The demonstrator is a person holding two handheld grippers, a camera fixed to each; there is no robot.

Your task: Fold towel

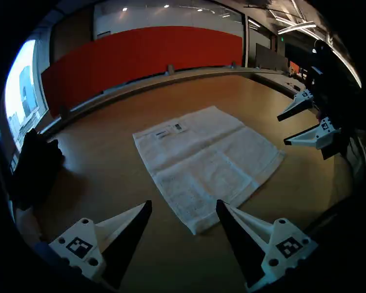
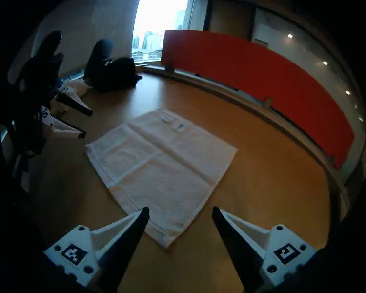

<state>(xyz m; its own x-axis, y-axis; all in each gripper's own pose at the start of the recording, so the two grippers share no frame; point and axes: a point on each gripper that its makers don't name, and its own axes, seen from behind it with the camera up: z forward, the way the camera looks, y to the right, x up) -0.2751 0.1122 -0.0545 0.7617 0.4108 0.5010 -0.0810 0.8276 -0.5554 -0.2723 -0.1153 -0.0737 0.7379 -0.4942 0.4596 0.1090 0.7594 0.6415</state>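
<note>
Towel [image 2: 158,166] spread flat, black chairs [image 2: 107,66] behind

Label [image 1: 169,130] on towel [image 1: 210,161] too small to read; no legible text.

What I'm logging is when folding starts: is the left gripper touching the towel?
Apart: the right gripper view shows the left gripper open beside the towel, table between them.
</note>
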